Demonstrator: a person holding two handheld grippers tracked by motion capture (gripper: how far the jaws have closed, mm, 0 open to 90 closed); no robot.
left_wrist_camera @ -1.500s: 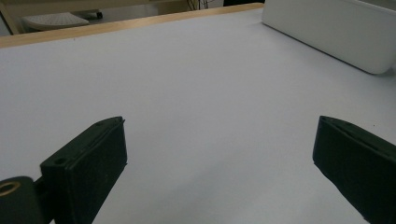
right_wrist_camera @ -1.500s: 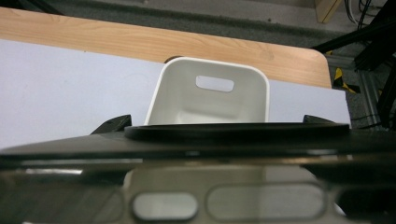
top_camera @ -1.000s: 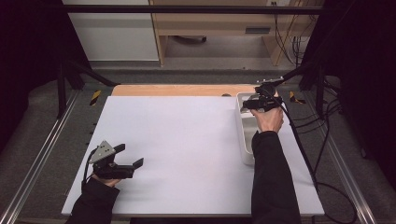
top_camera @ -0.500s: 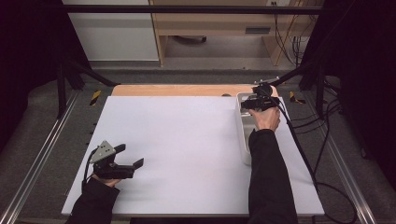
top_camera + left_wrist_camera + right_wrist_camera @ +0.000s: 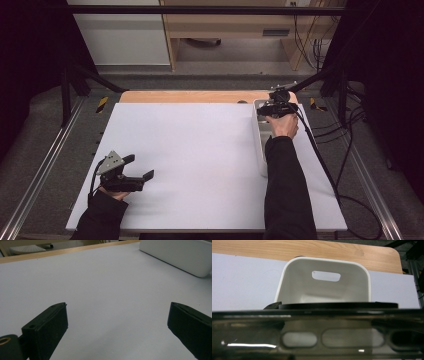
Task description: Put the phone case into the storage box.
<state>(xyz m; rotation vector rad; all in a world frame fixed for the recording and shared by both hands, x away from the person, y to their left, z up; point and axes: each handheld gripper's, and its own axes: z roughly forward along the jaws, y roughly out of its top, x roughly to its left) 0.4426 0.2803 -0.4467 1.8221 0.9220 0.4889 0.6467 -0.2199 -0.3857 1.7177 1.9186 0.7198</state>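
Observation:
A white bin (image 5: 260, 145) with a handle slot stands along the right side of the white table; its side also shows in the left gripper view (image 5: 175, 255). My right gripper (image 5: 270, 107) hovers over the bin's far end. In the right gripper view a dark, flat, glossy thing with oblong slots (image 5: 324, 322) lies across the frame just in front of the camera, hiding the jaws, with the bin's inside (image 5: 324, 290) beyond it. My left gripper (image 5: 139, 167) rests at the front left of the table, open wide with nothing between its fingers (image 5: 47, 327).
A wooden strip (image 5: 190, 96) runs along the table's far edge. Cables (image 5: 325, 165) trail off the right side. Metal rails flank the table, and a wooden shelf unit (image 5: 225, 30) stands behind it.
The right hand and gripper have shifted slightly left and toward the far end of the bin. The left gripper has stayed put.

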